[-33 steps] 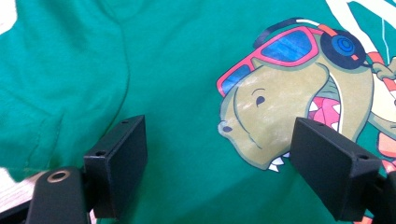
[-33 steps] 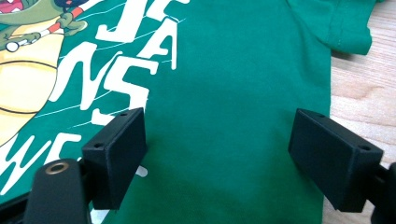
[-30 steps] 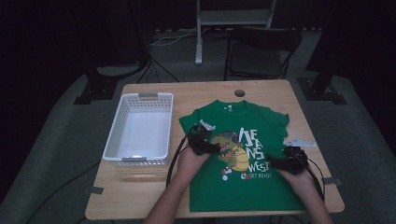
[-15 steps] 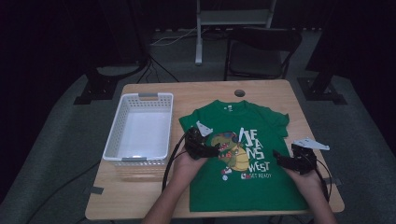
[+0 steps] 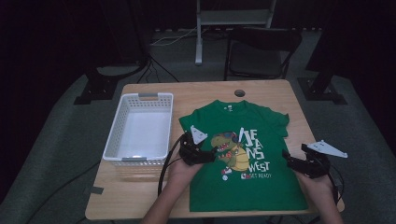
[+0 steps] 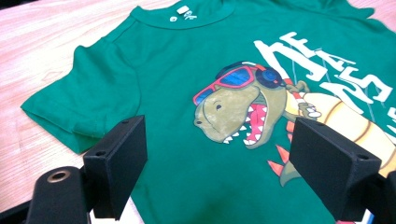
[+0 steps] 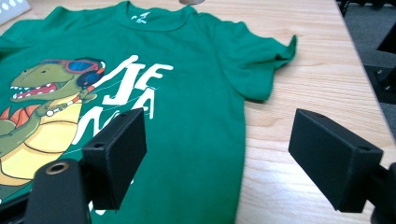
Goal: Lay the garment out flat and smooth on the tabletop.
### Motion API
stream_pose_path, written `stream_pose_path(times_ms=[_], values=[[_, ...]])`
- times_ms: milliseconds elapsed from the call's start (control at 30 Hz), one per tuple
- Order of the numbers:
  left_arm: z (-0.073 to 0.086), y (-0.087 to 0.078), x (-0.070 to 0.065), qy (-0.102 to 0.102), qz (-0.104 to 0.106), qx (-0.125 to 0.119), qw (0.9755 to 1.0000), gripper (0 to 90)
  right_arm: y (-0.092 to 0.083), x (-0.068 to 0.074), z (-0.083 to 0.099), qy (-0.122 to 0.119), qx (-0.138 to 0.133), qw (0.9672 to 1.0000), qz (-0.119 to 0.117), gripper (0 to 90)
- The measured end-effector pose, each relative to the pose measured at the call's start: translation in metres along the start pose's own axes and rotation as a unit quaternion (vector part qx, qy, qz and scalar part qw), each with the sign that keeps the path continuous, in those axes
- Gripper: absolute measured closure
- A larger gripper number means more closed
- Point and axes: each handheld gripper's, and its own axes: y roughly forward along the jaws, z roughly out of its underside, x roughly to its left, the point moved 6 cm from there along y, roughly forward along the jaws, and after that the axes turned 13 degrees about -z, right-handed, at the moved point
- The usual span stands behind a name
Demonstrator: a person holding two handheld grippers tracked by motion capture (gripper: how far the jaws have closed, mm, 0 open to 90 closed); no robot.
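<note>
A green T-shirt (image 5: 243, 154) with a dinosaur print lies flat, front up, on the wooden table (image 5: 196, 91). My left gripper (image 5: 207, 155) hovers over the shirt's left side, jaws wide open and empty; in the left gripper view the shirt (image 6: 187, 93) and its left sleeve lie just ahead of the jaws. My right gripper (image 5: 288, 160) is open at the shirt's right edge. In the right gripper view its jaws straddle the hem line of the shirt (image 7: 187, 84), below the right sleeve (image 7: 257, 60).
A white plastic basket (image 5: 140, 128), with nothing in it, stands on the table left of the shirt. A round cable hole (image 5: 239, 93) lies near the table's far edge. A chair (image 5: 259, 53) and stand legs are behind the table. Cables trail from both grippers.
My right gripper has moved outward to the right, off the shirt's print to its right edge. The left gripper has shifted only slightly. The shirt lies as before.
</note>
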Motion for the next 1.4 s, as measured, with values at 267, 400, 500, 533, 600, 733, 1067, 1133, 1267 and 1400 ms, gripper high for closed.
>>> stream_pose_path(times_ms=[267, 400, 500, 533, 600, 733, 1067, 1133, 1267, 1400], values=[[0.008, -0.013, 0.005, 0.004, -0.006, -0.006, 1.0, 20.2, -0.016, -0.004, 0.006, 0.004, -0.008, 0.9999, 0.01, 18.0], [0.012, -0.02, 0.009, -0.004, -0.007, -0.01, 0.9999, 20.2, -0.02, -0.007, 0.011, 0.015, -0.011, 0.9998, 0.012, 18.0], [0.018, -0.025, 0.009, -0.003, -0.008, -0.014, 0.9999, 20.2, -0.024, -0.01, 0.012, 0.022, -0.017, 0.9995, 0.013, 18.0], [0.019, -0.027, 0.01, -0.002, -0.009, -0.014, 0.9999, 20.2, -0.025, -0.011, 0.013, 0.024, -0.018, 0.9995, 0.012, 18.0], [0.021, -0.031, 0.011, -0.001, -0.012, -0.015, 0.9998, 20.2, -0.028, -0.012, 0.014, 0.025, -0.021, 0.9994, 0.015, 18.0], [0.022, -0.038, 0.014, -0.007, -0.01, -0.023, 0.9996, 20.2, -0.034, -0.013, 0.015, 0.027, -0.026, 0.9991, 0.019, 18.0], [0.031, -0.052, 0.022, -0.014, -0.017, -0.03, 0.9993, 20.2, -0.047, -0.014, 0.023, 0.023, -0.025, 0.9992, 0.023, 18.0], [0.033, -0.055, 0.024, -0.019, -0.015, -0.033, 0.9992, 20.2, -0.05, -0.014, 0.024, 0.02, -0.028, 0.9991, 0.026, 18.0], [0.036, -0.065, 0.029, -0.025, -0.017, -0.041, 0.9987, 20.2, -0.054, -0.015, 0.027, 0.015, -0.032, 0.9989, 0.03, 18.0], [0.041, -0.074, 0.033, -0.024, -0.023, -0.051, 0.9981, 20.2, -0.06, -0.017, 0.033, 0.009, -0.036, 0.9985, 0.04, 18.0]])
